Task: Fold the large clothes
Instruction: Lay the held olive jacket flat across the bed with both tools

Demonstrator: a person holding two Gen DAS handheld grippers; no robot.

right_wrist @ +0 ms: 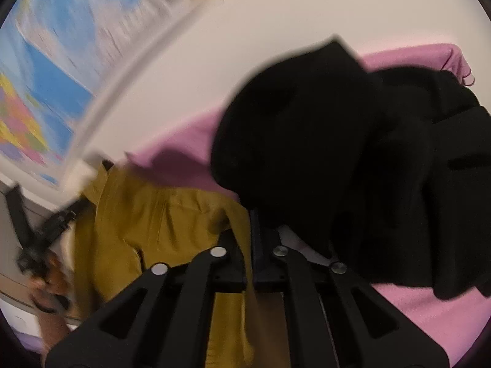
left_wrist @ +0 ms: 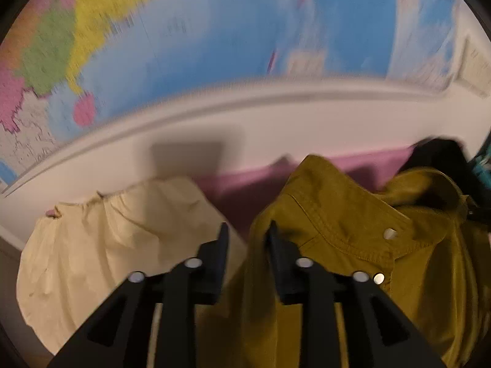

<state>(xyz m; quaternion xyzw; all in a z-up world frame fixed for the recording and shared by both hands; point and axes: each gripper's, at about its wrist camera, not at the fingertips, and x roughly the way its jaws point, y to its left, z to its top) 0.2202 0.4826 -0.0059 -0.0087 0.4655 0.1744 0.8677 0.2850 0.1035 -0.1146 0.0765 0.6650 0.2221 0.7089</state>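
Note:
A mustard jacket (left_wrist: 337, 224) with snap buttons lies crumpled on a pink sheet (left_wrist: 245, 190). My left gripper (left_wrist: 248, 239) hovers over its left edge with the jaws apart and nothing pressed between the pads. In the right wrist view the same mustard jacket (right_wrist: 147, 214) lies at the left. My right gripper (right_wrist: 245, 230) stands over its right edge, jaws a narrow slit apart with a mustard fold showing in the gap. The view is blurred.
A cream garment (left_wrist: 107, 245) lies left of the jacket. A black garment (right_wrist: 337, 153) is heaped to its right on the pink sheet (right_wrist: 429, 312). A white wall with a coloured map (left_wrist: 214, 30) rises behind. A hand with the other gripper (right_wrist: 40, 236) shows far left.

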